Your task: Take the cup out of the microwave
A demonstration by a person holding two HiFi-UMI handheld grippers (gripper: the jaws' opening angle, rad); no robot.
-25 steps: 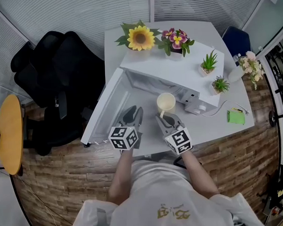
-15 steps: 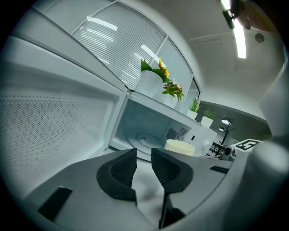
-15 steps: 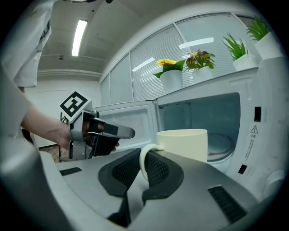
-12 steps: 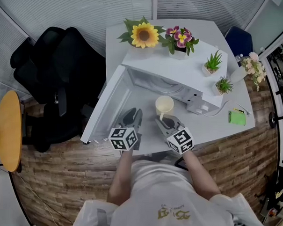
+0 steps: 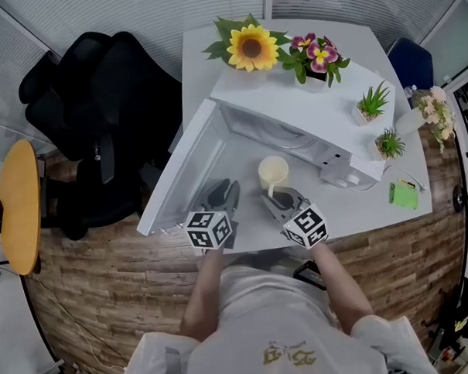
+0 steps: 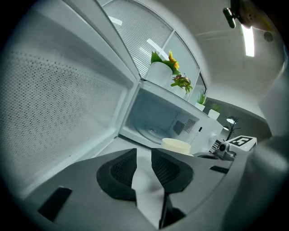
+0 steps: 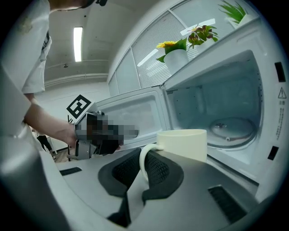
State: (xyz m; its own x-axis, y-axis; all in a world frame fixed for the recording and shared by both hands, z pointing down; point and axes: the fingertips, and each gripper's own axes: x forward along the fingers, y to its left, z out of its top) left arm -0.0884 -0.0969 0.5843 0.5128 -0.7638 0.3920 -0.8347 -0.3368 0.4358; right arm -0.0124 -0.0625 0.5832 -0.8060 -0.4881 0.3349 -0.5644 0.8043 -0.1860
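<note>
The cup is outside the microwave, just past the tips of your right gripper; its loop handle is clenched between the fingers, and the body stands clear beyond them; you cannot tell from any view whether its base touches the bench. In the head view the cup lies ahead of your right gripper, in front of the open chamber.

Your left gripper lies just beside the right one, both pointing forward and a little down, marker cubes to the rear; your bare forearms reach out from your body, roughly parallel. The left gripper has its fingers released, a narrow gap between them with only bench surface showing through; the cup sits ahead and to the right of them.

The cup is cream, smooth and cylindrical, with a thin rounded handle; the fingers are dark, broad and rounded, their inner pads cross-hatched. Beyond the right fingers the chamber is white inside, with a round glass turntable on its floor; left of the left fingers the door stands swung wide, its inner face dotted with fine perforations. The bench is pale grey and smooth; a sunflower in a white pot stands on top of the microwave.
</note>
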